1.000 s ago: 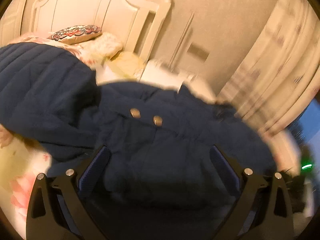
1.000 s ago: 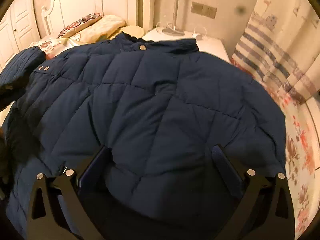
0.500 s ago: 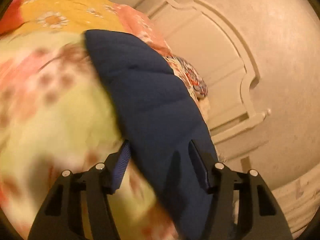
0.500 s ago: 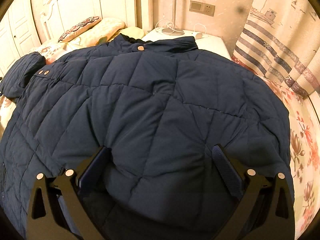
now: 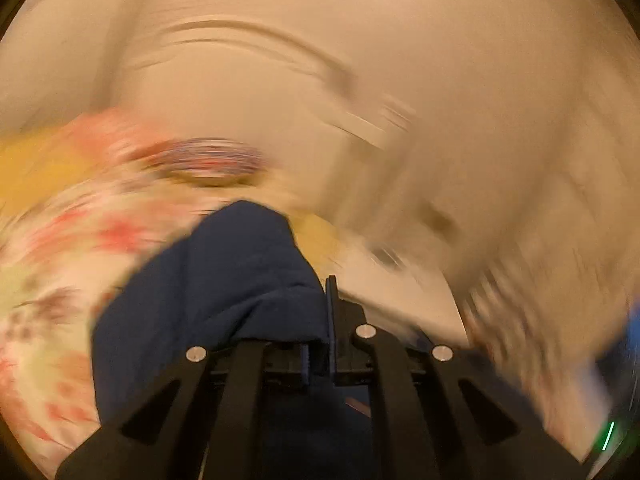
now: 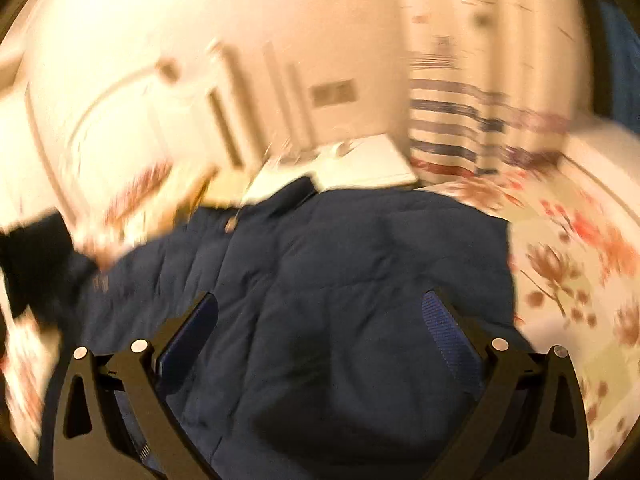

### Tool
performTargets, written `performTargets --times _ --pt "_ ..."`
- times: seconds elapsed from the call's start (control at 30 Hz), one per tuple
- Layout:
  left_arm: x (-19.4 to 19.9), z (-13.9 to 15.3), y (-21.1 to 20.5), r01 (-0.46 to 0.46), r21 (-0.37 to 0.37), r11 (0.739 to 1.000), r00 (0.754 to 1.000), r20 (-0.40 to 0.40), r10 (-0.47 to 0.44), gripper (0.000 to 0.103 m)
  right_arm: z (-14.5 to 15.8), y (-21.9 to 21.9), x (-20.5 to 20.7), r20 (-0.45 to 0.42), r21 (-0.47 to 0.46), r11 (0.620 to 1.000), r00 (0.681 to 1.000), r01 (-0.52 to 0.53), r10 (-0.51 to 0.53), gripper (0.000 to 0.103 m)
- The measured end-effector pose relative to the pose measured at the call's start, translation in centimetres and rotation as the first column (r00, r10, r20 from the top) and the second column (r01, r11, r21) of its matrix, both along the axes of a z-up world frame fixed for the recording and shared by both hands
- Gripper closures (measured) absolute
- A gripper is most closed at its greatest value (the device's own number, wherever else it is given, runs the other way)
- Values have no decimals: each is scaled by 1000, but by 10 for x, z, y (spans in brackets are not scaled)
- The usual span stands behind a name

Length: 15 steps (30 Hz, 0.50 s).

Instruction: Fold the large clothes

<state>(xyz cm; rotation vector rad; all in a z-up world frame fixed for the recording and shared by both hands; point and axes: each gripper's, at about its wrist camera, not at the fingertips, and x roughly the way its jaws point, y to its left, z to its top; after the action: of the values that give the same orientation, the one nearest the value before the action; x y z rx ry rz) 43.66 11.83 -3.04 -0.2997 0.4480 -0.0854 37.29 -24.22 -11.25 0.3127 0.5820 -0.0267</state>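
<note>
A large navy quilted jacket [image 6: 340,280] lies spread on a floral bedsheet [image 6: 568,264]. My right gripper [image 6: 320,328] is open just above the jacket's body, holding nothing. In the left wrist view my left gripper [image 5: 320,320] is shut on the jacket's navy sleeve [image 5: 224,276], which bulges up over the left finger. Both views are blurred by motion.
A white headboard [image 6: 132,112] and a patterned pillow [image 5: 208,158] are at the bed's head. A white nightstand [image 6: 360,164] stands beside it, with a striped curtain [image 6: 460,128] to the right. The floral sheet [image 5: 52,240] lies left of the sleeve.
My left gripper has closed on the sleeve and swung round toward the headboard. My right gripper has pulled back and tilted; it stays open over the jacket.
</note>
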Motion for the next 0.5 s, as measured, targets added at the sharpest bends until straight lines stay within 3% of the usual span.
performTargets --times 0.03,0.07,0.1,0.13,0.17,0.2,0.23,0.27,0.3,0.33,0.37,0.43,0.5 --pt "-2 -3 -46 98 89 991 995 -10 -97 97 -1 -12 -2 9 53 998 1000 25 -26 5" --pt "-5 -12 -93 198 175 964 980 -43 -194 95 -3 -22 -3 10 104 993 999 48 -49 5" --pt "-8 -22 -126 266 234 935 964 -78 -255 90 -5 -32 -4 4 147 987 998 68 -70 5" --pt "-13 -39 -164 346 300 889 938 -132 -320 87 -6 -37 -4 0 175 981 996 83 -84 5" --pt "-19 -55 -187 398 335 854 917 -173 -359 75 -8 -42 -5 -2 199 976 995 95 -96 5" --pt "-24 -79 -216 476 366 800 878 -246 -410 54 -8 -46 -6 -2 216 971 995 101 -103 5" --pt "-29 -103 -240 536 401 743 842 -323 -433 39 -9 -49 -6 -3 228 968 994 106 -108 5" --pt "-37 -119 -251 548 451 705 835 -349 -425 19 -9 -49 -4 -4 231 967 994 105 -107 5" --pt "-49 -130 -265 505 569 650 863 -328 -384 19 -9 -48 -3 -6 225 969 995 100 -102 5" --pt "-58 -130 -268 485 611 626 874 -307 -377 18 -9 -46 -2 -8 216 972 995 94 -95 5" --pt "-61 -128 -269 490 612 621 871 -311 -381 15 -8 -43 -2 -8 205 975 996 87 -87 5" --pt "-65 -124 -260 529 566 632 848 -351 -396 15 -8 -39 -2 -8 187 980 997 74 -74 5" --pt "-76 -120 -248 512 591 624 859 -332 -391 16 -8 -37 -1 -11 184 981 998 67 -66 5"
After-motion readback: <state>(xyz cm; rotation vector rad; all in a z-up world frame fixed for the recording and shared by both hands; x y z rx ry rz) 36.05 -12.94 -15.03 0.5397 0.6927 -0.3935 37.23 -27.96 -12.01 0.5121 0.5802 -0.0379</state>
